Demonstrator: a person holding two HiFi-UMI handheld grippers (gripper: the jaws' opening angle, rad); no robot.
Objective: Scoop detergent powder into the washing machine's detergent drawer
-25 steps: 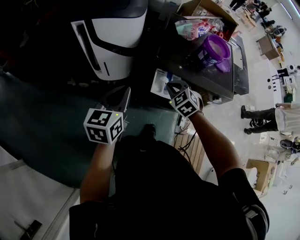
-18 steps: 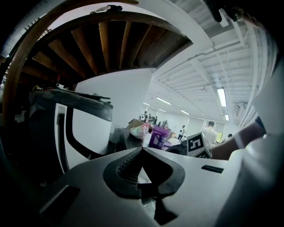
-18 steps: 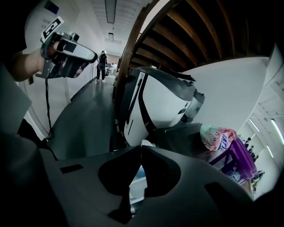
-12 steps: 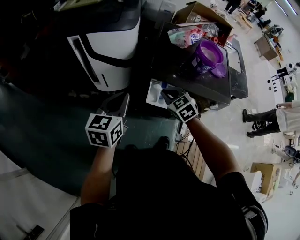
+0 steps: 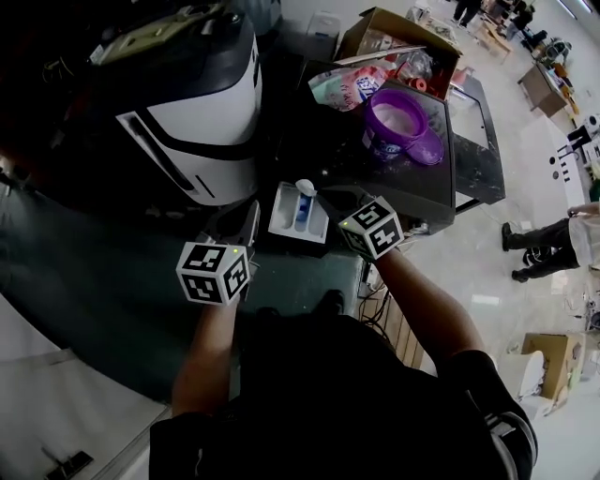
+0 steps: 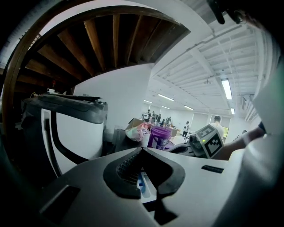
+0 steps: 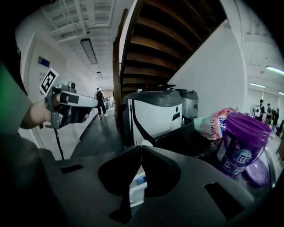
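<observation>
Left gripper [image 6: 142, 150]: jaw tips touching, nothing between them. Right gripper [image 7: 140, 147]: the same, tips together and empty. Both hover just short of the detergent drawer [image 5: 281, 217], left a little behind right.

Drawer: pulled out and open, white, with a blue insert [image 5: 302, 212] in the middle. A small white rounded piece [image 5: 306, 187] sits at its far end; I cannot tell whether it is a scoop. I see no powder in the compartments, though the view is too small to be sure.

Beyond, on the dark machine top: purple detergent tub [image 5: 379, 142], uncovered, pale contents showing, its lid [image 5: 432, 150] lying just beside it. Behind that, a printed bag [image 5: 342, 86] and a cardboard box [image 5: 394, 23].

Judgement: preparation done (drawer out, tub open). Scooping not begun. Left to do: pick up a scoop, load it, tip it into the drawer.
</observation>
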